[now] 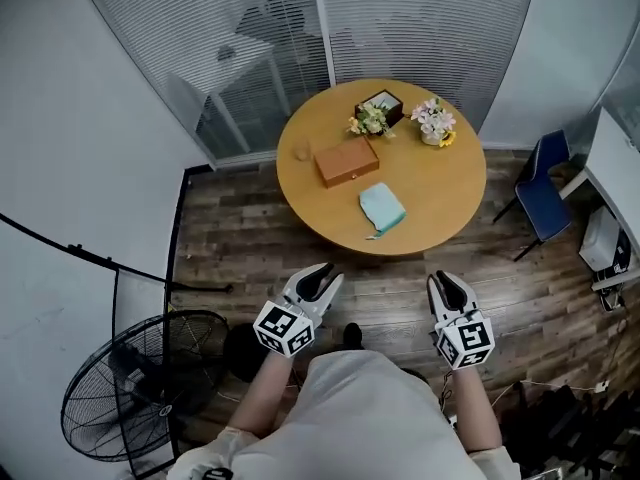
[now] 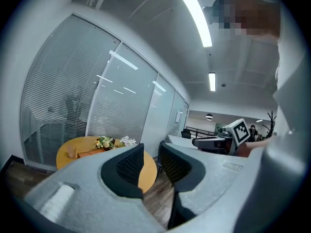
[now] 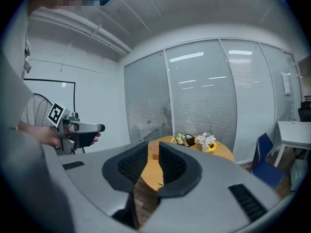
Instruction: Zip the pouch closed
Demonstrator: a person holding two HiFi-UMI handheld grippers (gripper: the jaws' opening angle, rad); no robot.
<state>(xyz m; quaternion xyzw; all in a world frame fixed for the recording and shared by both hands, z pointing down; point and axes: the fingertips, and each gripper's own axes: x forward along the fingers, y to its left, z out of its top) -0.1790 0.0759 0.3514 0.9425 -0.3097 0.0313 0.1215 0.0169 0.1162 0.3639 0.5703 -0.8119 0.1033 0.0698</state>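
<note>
1. Round table (image 1: 440, 208): whole in my head view, half hidden behind the jaws in both gripper views.
2. Left gripper (image 1: 322, 274), right gripper (image 1: 446, 284): jaws slightly apart, gripping nothing, short of the table's near edge.
3. Wooden box (image 1: 347, 162): table centre.
4. Pouch (image 1: 382, 208): beside the near edge, its zipper too small to read.

- No legible text, brand, number or sign in any view.
- Left claw (image 1: 322, 274), right claw (image 1: 443, 280): each marker cube (image 1: 284, 328) (image 1: 465, 340) bears black-and-white square patterns only, no characters.
- Small white plate (image 2: 179, 116) on the glass partition: too small to read.
</note>
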